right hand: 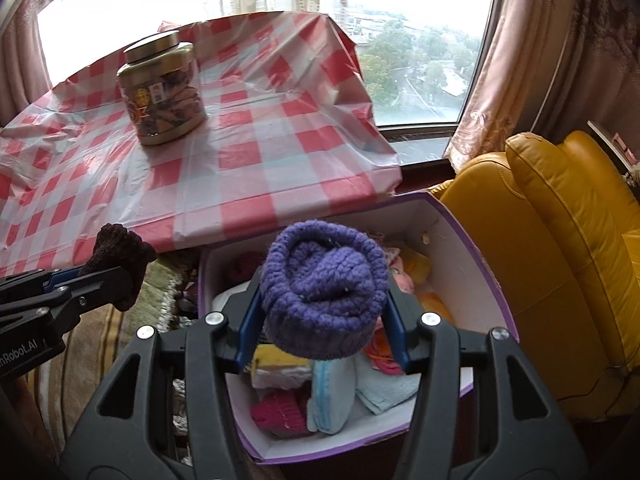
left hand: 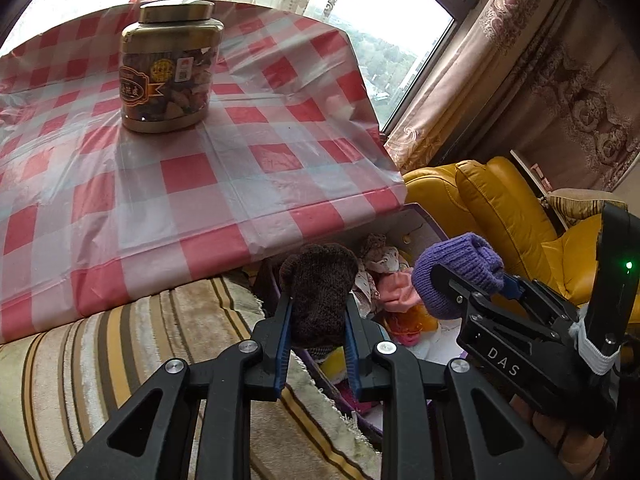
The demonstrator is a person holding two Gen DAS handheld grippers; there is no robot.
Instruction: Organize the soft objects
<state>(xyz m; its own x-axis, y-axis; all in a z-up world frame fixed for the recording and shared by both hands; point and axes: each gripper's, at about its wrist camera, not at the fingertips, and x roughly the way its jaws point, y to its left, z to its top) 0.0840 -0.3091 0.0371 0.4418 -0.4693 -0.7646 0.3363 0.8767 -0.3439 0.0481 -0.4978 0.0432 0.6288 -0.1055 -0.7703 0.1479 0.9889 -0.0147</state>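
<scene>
Left gripper (left hand: 318,312) clamps brown knit (left hand: 318,292); right gripper (right hand: 322,316) clamps purple hat (right hand: 324,292), partly hiding the box (right hand: 472,248) contents.

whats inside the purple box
The purple box holds soft items: a pink knit, folded blue cloths, yellow and pink pieces. The purple hat covers its middle.

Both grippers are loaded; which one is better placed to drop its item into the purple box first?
Right, probably: its purple knit hat hangs directly over the open box, while the left gripper's brown knit sits beside it.
</scene>
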